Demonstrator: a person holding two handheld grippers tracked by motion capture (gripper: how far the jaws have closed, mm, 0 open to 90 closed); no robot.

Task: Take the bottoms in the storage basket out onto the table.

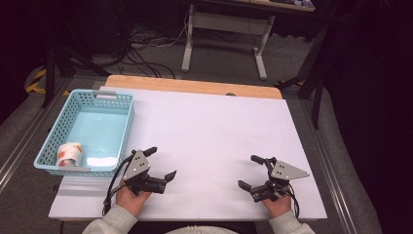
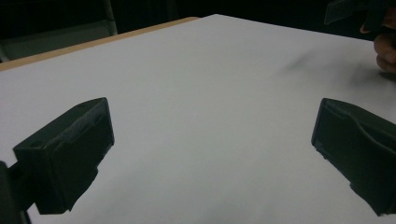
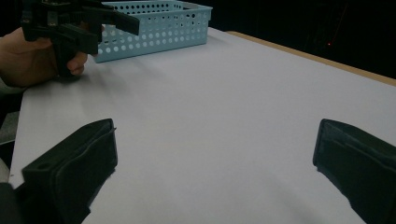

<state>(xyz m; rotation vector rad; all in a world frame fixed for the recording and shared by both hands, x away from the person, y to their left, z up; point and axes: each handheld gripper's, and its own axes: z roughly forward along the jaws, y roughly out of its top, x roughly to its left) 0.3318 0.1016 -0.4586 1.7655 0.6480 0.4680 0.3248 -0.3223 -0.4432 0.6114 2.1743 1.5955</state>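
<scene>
With both my left gripper (image 1: 162, 164) and right gripper (image 1: 252, 171) resting released, jaws spread wide on the bare white bench (image 1: 214, 131), I judge my best move is sending the left one slowly toward the crumpled wrapper (image 1: 69, 154) in the blue basket's (image 1: 125, 127) lower-left corner, clearing its rim.

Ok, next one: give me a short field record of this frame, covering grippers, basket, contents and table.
left gripper: open, holding nothing, on the white table near the basket
right gripper: open, holding nothing, near the table's front right
basket: light blue perforated plastic basket, at the table's left edge
contents: one small white and orange crumpled packet in the basket's near corner
table: white tabletop, bare between the grippers
</scene>
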